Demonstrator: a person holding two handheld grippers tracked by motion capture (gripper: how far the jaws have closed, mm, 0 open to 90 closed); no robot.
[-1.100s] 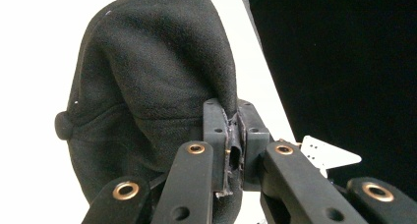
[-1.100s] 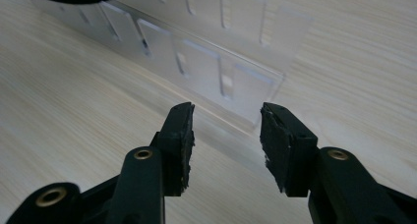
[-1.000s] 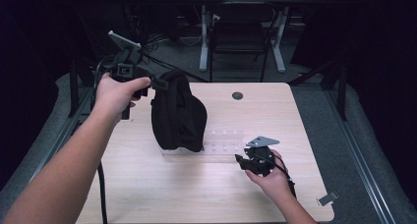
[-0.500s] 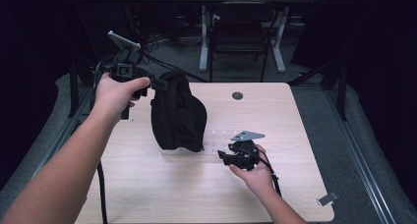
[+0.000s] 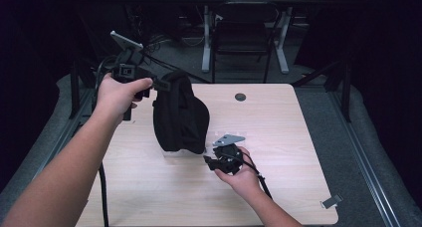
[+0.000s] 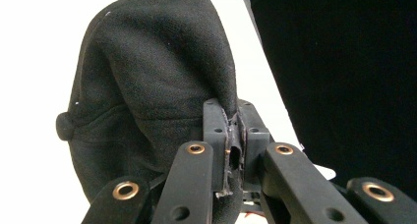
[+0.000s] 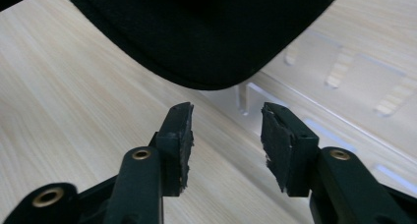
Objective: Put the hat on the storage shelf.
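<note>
Our left gripper (image 6: 231, 135) clamps the top edge of a black cap (image 5: 179, 115), holding it over the table's (image 5: 298, 137) middle. Our right gripper (image 7: 226, 135), fingers apart, sits just right of it.

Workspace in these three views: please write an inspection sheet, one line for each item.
Surface: light wooden table, with a dark round grommet near its far edge.
Job's things: black fabric cap, held up at its top; clear acrylic stand lying under it.
Clutter: small grey clip at the table's near right corner.
Grippers: left gripper jaws shut on the cap's fabric; right gripper jaws open, low before the cap's brim.
Cables: black cable trailing from the right gripper.
Surroundings: dark room, desk legs behind.
</note>
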